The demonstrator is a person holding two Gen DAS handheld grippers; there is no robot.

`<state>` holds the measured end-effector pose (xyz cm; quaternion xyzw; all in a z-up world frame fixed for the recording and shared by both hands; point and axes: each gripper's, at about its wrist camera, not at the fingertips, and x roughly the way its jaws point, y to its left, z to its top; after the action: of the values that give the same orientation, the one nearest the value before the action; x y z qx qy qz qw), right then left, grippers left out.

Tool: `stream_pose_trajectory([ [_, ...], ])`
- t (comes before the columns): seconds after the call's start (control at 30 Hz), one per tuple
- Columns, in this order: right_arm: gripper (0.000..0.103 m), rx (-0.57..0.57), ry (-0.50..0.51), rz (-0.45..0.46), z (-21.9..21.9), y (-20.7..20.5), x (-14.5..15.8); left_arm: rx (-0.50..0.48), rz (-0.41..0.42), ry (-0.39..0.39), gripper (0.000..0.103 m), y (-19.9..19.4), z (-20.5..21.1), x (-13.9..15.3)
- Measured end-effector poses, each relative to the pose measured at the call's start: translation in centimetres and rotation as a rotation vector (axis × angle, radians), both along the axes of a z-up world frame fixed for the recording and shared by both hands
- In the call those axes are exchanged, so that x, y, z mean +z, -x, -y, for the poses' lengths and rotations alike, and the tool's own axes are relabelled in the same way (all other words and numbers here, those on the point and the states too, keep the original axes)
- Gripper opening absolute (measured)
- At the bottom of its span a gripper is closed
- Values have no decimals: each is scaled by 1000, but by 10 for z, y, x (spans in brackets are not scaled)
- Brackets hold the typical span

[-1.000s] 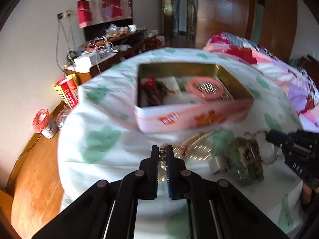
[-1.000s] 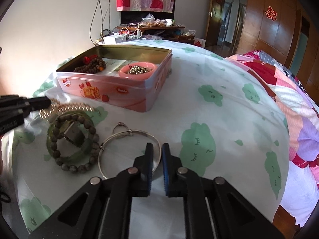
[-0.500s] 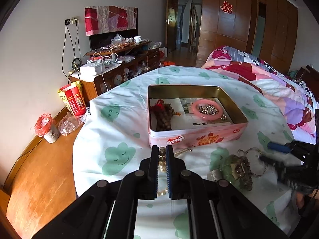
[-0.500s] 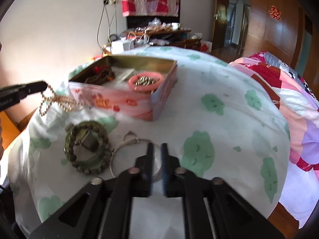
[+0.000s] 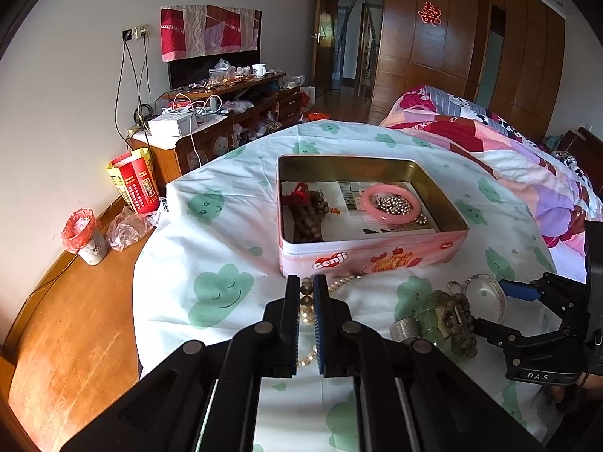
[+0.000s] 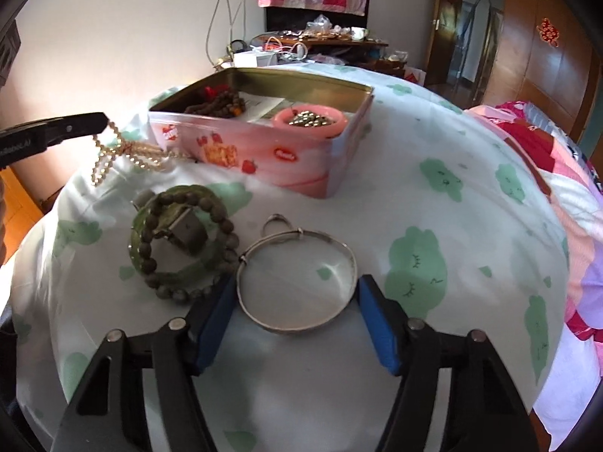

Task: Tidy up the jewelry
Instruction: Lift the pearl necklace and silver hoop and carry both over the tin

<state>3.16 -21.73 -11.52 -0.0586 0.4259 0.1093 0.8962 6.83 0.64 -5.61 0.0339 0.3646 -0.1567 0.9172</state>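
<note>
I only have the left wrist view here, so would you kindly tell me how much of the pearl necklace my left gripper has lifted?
Observer: In the right wrist view the left gripper holds the pearl necklace by one end; a loop hangs in the air, while its far part trails on the cloth toward the pink tin.
Operator: Thank you. How does the right gripper stand?
Observer: The right gripper is open, one finger on each side of the silver bangle, which lies flat on the tablecloth.
Operator: Is anything close beside that bangle?
Observer: The brown bead bracelet lies on the green bangle, and the bracelet looks to touch the silver bangle's left edge.
</note>
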Motion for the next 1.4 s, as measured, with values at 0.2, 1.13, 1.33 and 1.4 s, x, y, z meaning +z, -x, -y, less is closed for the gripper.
stream_pose_trajectory([
  [0.2,68,-30,-27,59,6,4,17,-7,36,16,6,2,0,19],
  [1.13,68,-72,5,252,1,-51,83,20,166,-31,6,-52,24,76],
  [1.33,68,-83,31,269,0,-69,87,23,161,-51,6,-68,35,67],
  [1.4,68,-86,35,268,0,-76,87,21,158,-59,6,-74,39,65],
])
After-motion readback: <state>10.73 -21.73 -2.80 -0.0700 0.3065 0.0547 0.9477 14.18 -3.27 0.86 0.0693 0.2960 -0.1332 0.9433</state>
